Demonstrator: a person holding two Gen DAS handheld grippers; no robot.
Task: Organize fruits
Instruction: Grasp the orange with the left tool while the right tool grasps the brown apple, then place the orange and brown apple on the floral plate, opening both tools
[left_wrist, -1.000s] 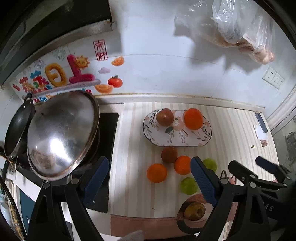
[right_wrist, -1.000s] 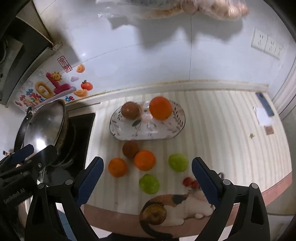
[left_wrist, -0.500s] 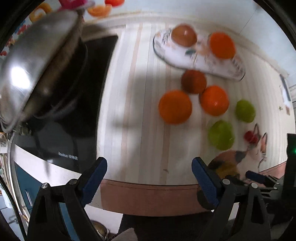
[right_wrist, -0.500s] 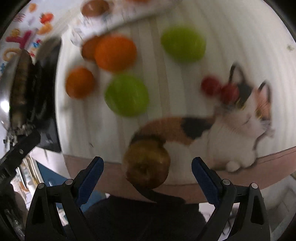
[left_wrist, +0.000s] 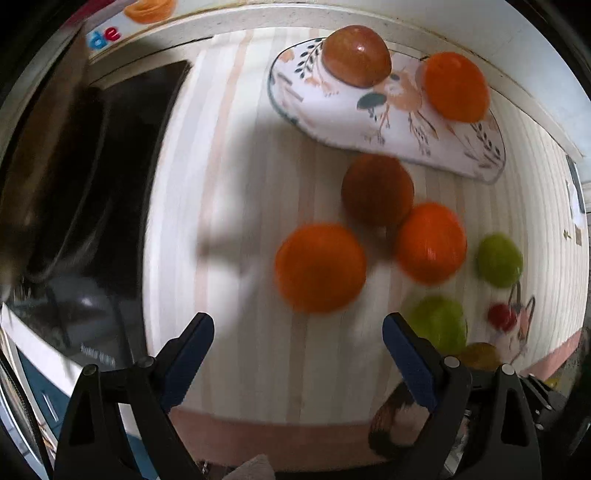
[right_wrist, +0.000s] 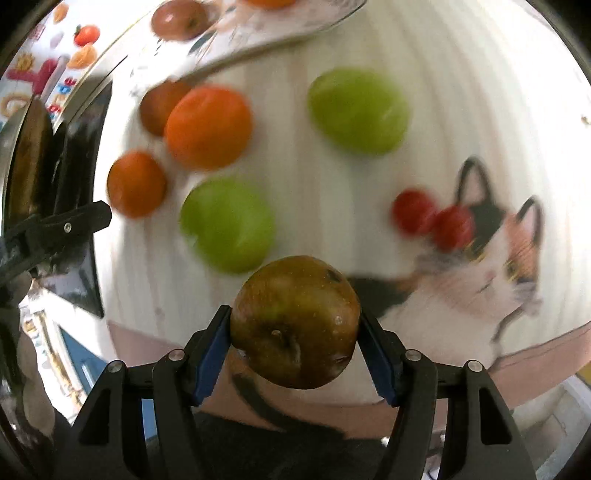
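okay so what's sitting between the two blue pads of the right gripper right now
A brownish apple fills the gap between the pads of the right gripper, whose jaws are closing on it, pads at its sides. The right wrist view shows this.

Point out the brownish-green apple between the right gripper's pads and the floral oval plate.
Brownish-green apple (right_wrist: 295, 321): right wrist view, middle of its skin.
Floral oval plate (left_wrist: 388, 125): left wrist view, bare patterned centre.

Both wrist cameras look steeply down, close over the striped counter (left_wrist: 258, 184). They share the loose fruit and the floral plate (left_wrist: 388, 122) at the frame's top.
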